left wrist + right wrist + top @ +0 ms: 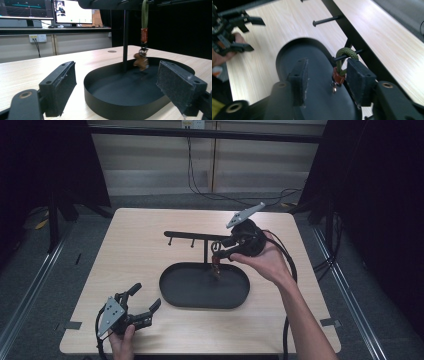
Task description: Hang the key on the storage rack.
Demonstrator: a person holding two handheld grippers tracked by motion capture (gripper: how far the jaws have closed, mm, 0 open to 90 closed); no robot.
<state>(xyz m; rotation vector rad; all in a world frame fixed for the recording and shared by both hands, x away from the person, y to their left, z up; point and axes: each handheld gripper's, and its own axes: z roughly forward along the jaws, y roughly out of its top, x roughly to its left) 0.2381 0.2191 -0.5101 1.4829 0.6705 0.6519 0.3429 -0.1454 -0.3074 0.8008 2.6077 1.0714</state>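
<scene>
The keychain hangs by its green loop on a peg of the rack over the tray, between the right gripper's spread, unpinching pads — the left gripper, also spread, sits well apart.

Matt black metal tray on a pale wood-grain table; braided green cord loop.

I log a pale wood-grain counter on grey floor, black curtains at both sides. Behind it, a beige panelled wall with black cables hanging down. From the left claw's camera: two lit monitors on a bench, a white wall socket below.
</scene>
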